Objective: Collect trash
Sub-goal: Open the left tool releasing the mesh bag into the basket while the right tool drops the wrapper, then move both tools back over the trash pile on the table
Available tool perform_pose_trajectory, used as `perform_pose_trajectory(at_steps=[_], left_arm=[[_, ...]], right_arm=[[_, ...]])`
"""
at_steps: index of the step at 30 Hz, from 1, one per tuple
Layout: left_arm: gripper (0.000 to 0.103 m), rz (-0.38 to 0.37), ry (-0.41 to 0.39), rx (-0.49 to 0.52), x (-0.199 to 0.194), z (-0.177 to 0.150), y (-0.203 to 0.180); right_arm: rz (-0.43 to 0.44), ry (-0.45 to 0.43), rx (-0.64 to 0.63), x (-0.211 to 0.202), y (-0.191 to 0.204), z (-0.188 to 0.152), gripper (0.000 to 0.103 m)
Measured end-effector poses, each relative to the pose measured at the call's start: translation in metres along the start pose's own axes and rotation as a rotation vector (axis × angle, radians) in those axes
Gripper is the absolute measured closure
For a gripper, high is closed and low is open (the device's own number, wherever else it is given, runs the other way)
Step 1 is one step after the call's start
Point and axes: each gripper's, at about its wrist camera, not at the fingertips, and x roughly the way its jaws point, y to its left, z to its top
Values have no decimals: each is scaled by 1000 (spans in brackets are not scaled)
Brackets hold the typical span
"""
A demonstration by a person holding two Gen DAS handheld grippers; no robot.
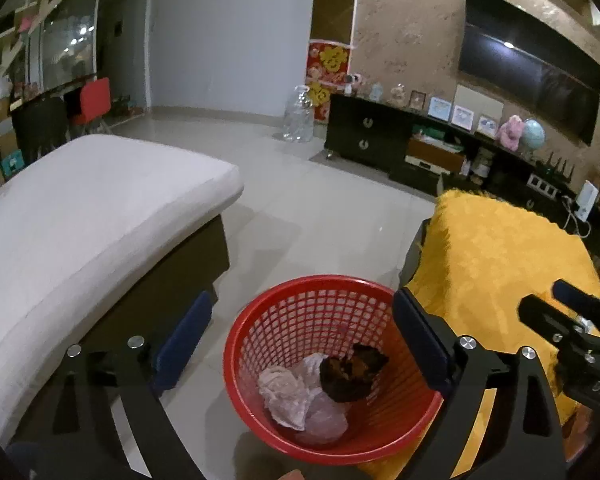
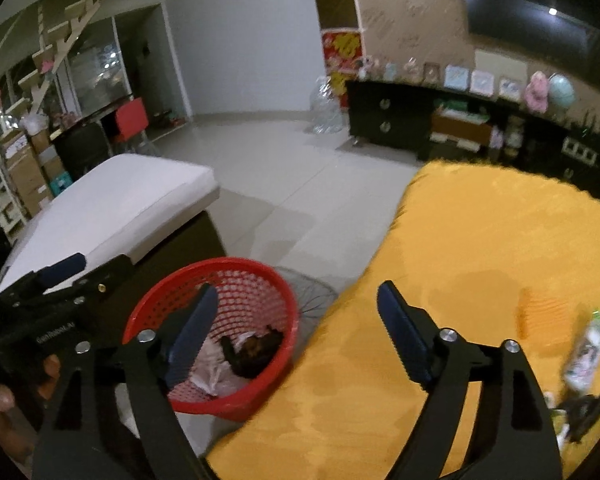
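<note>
Trash sits in the red basket (image 1: pixel 332 364) on the floor: a white crumpled bag (image 1: pixel 296 392) and a dark wad (image 1: pixel 352 372); left claw (image 1: pixel 300 344) and right claw (image 2: pixel 296 332) both gape wide, empty; more litter (image 2: pixel 584 356) lies on the yellow tabletop (image 2: pixel 480 260), so swing right, approach low, close squarely.

One red basket (image 1: pixel 332 364), one white crumpled wad (image 1: pixel 288 392), one dark scrap (image 1: pixel 352 372), two tools (image 1: pixel 300 344).
</note>
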Motion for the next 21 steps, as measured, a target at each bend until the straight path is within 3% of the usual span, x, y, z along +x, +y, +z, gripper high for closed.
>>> perform_pose_trajectory(at_steps=[10,21], left_arm=[[8,-62,-43,71,-10,-1,-31],[8,-144,-39,96,-14,-5,-52]], right_arm=[[-121,-93,11,-48,-36,-8,15],[-261,-97,103,-93,-96,-35,15]])
